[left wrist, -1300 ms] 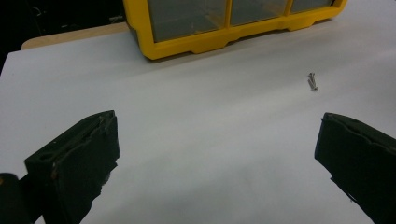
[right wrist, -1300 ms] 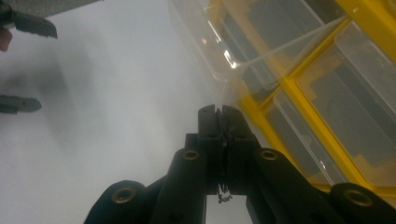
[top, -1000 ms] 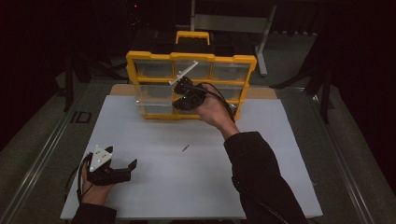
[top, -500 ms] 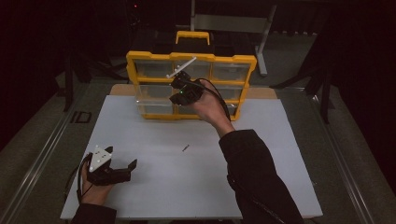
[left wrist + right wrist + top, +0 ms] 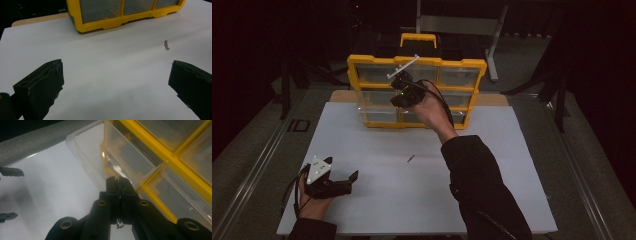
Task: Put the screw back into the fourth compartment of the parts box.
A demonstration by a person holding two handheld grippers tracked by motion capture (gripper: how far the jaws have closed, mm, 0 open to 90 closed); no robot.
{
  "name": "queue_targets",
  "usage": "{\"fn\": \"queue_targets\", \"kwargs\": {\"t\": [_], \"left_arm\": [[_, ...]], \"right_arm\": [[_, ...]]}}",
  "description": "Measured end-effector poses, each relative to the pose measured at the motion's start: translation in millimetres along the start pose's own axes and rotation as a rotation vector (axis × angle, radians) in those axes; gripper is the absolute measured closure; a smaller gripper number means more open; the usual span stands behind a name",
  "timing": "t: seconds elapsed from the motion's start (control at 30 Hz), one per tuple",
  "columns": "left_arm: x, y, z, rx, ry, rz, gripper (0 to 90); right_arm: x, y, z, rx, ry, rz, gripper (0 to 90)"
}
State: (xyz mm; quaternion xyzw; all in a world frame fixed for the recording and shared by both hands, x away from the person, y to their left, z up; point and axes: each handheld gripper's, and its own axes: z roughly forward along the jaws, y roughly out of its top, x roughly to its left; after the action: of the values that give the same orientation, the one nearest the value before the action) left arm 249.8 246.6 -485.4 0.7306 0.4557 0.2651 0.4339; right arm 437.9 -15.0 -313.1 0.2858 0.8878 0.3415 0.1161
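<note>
A yellow organizer [image 5: 462,65] with clear drawers stands at the back of the white board [image 5: 492,175]. One clear drawer [image 5: 87,152] on its left side is pulled out a little. My right gripper [image 5: 395,100] is held up in front of the organizer, and its jaws are shut. In the right gripper view the right gripper [image 5: 119,180] has its tips just over the drawer's rim; I cannot tell whether anything is pinched. My left gripper [image 5: 344,167] rests open on the board at the lower left, with nothing between the jaws. A small screw [image 5: 410,159] lies mid-board, ahead of the left gripper [image 5: 115,75].
The board's middle and right side are bare white surface. Dark metal stands [image 5: 492,45] rise behind the organizer. A rail [image 5: 257,170] runs along the table's left edge.
My right gripper has drifted slightly up and to the left in front of the organizer. The left gripper and the screw have stayed put.
</note>
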Motion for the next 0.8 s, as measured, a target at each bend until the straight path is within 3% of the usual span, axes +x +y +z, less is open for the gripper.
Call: {"fn": "queue_targets", "kwargs": {"t": [0.8], "left_arm": [[2.0, -0.7, -0.9, -0.006, -0.002, -0.015, 0.6]], "right_arm": [[1.9, 15.3, 22.4, -0.025, -0.043, 0.039, 87.0]]}}
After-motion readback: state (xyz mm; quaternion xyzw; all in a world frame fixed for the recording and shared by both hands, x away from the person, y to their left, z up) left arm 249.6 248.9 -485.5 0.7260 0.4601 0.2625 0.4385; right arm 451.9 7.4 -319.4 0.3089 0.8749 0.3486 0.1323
